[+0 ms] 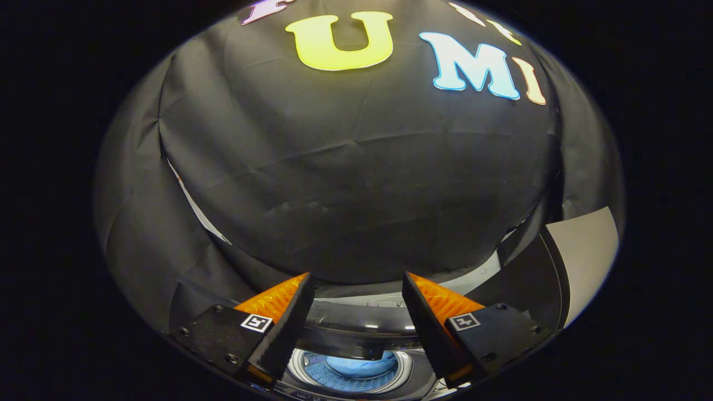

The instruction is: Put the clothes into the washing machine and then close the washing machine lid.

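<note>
My gripper is open, its two fingers spread wide with nothing between them. Below and between the fingers lies the washing machine, seen from above, with its round drum opening. Inside the drum rests a light blue piece of clothing. The dark lid stands raised to the right of the opening, beyond my right finger. My gripper hangs above the machine's rim without touching it.
The black cloth wall rises close behind the machine. A pale panel stands at the right, next to the raised lid.
</note>
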A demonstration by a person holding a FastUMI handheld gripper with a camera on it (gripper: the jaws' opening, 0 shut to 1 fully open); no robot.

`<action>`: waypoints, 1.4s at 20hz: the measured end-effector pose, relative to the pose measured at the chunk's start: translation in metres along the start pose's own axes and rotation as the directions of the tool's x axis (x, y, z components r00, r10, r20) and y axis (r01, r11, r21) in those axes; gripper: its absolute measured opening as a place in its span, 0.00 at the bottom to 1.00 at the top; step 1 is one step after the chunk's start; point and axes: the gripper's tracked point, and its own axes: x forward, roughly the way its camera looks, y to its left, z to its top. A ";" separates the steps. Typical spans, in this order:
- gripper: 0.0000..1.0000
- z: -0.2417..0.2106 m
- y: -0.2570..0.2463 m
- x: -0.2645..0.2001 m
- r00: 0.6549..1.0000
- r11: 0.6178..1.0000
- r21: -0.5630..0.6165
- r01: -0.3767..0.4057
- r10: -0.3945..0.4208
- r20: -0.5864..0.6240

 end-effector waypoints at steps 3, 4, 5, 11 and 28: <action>0.99 0.003 0.000 -0.001 1.000 1.000 -0.005 0.000 0.000 0.027; 0.99 0.001 0.001 -0.003 0.999 1.000 -0.008 0.000 0.000 0.038; 0.99 0.000 0.001 -0.004 0.999 1.000 -0.008 0.000 0.001 0.045; 0.99 -0.011 0.004 -0.017 0.997 1.000 -0.010 0.006 -0.005 0.077; 0.99 -0.036 0.008 -0.041 0.990 1.000 -0.028 0.004 0.000 0.138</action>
